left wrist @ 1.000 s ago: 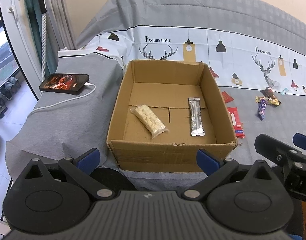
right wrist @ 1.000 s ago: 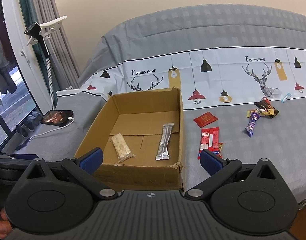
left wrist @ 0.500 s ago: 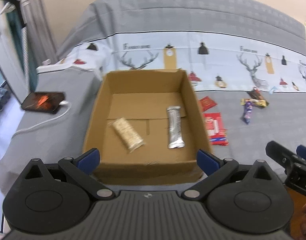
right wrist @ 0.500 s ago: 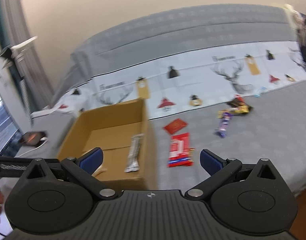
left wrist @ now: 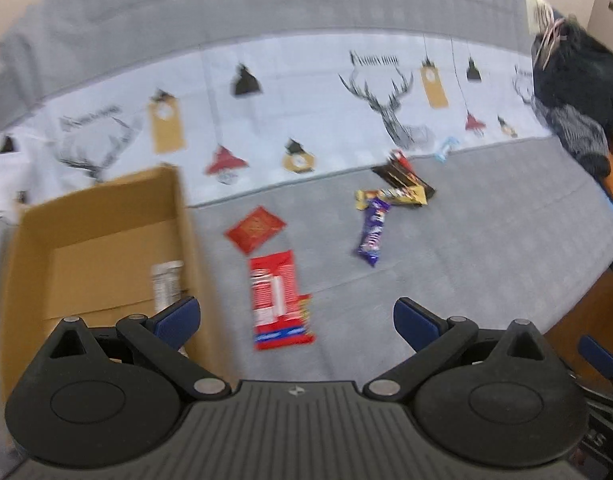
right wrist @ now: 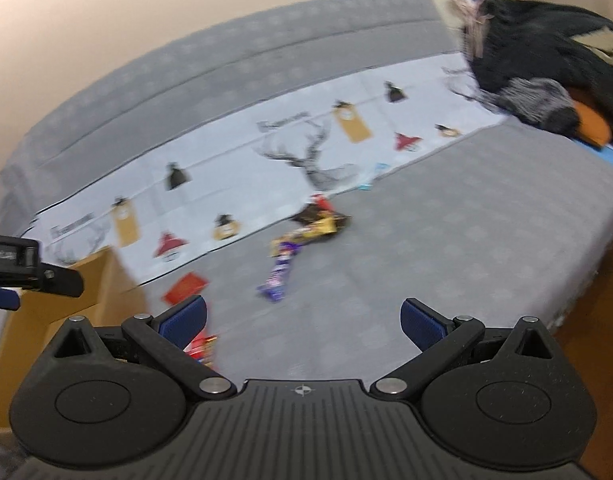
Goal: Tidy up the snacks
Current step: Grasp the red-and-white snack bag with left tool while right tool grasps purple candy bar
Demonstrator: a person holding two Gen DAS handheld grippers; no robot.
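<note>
An open cardboard box (left wrist: 102,216) stands at the left on the grey bed; a silver bar (left wrist: 166,284) lies inside it. To its right lie a long red pack (left wrist: 276,300), a small red packet (left wrist: 255,227), a purple bar (left wrist: 372,232) and a yellow and dark wrapper pile (left wrist: 402,188). My left gripper (left wrist: 296,320) is open and empty, above the long red pack. My right gripper (right wrist: 304,320) is open and empty, near the purple bar (right wrist: 280,272) and the wrapper pile (right wrist: 318,222).
A small light blue packet (left wrist: 446,148) lies by the white printed band of the bedcover. Dark clothes (right wrist: 546,64) are heaped at the right end of the bed. The bed's wooden edge (right wrist: 594,320) is at the right.
Both grippers have swung to the right, away from the box and toward the loose snacks. The phone has left both views. Both stay open and empty.
</note>
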